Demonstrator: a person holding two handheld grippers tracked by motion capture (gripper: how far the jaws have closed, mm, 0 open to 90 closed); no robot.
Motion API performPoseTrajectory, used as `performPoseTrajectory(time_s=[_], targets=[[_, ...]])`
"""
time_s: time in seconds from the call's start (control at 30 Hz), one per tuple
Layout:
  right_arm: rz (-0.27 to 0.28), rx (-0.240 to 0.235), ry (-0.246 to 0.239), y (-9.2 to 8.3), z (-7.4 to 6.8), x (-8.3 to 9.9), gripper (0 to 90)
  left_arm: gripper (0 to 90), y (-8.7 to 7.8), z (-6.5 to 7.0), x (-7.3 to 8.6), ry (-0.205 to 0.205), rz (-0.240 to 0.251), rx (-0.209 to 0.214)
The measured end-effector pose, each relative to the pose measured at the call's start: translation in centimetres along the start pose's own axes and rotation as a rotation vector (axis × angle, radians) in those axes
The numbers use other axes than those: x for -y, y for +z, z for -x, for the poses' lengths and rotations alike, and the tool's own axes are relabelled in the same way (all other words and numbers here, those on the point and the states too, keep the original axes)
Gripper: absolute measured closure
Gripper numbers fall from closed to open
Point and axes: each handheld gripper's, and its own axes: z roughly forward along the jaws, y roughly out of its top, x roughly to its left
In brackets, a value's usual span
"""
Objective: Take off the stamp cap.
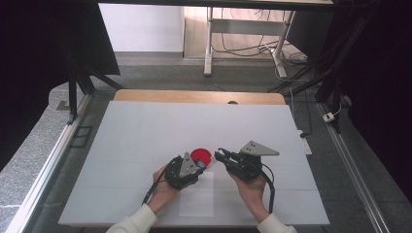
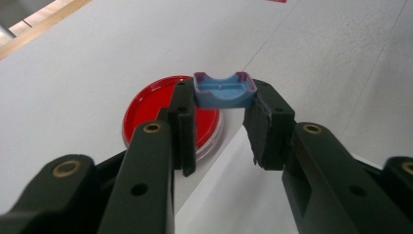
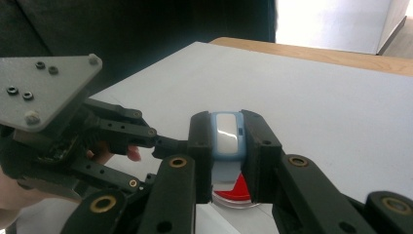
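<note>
Red-filled dish (image 2: 160,114) beneath blue piece (image 2: 224,91)

black fingers (image 2: 178,122), brass rivets, white sleeves (image 1: 133,224)

a white table top (image 1: 145,131) lay with a wooden edge (image 1: 199,95) at its far side. beyond stood a metal desk frame (image 1: 210,39) with cables (image 1: 243,48) on the floor.

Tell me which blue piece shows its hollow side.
The blue piece in the left gripper: its purple-rimmed hollow shows. The right gripper's piece shows a closed pale face.
</note>
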Motion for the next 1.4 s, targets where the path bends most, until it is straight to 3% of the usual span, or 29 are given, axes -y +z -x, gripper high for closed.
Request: performPoseTrajectory(time_s=[0.23,0.5,0.9,1.4], targets=[[-0.002,0.000,-0.007,0.0,0.2,0.0,75.6,65.8,-1.1,-0.5,0.4,-0.009,0.012,0.002],[0.001,-0.003,-0.014,-0.1,0.3,0.0,75.5,65.7,-3.5,-1.8,1.6,-0.038,0.030,0.018],[-0.003,-0.002,-0.034,-0.3,0.6,0.0,75.5,65.6,-7.1,-3.5,4.5,-0.091,0.024,-0.028],[0.004,0.004,-0.049,-0.7,0.9,-0.2,75.4,65.5,-10.3,-4.2,7.7,-0.175,0.019,-0.062]])
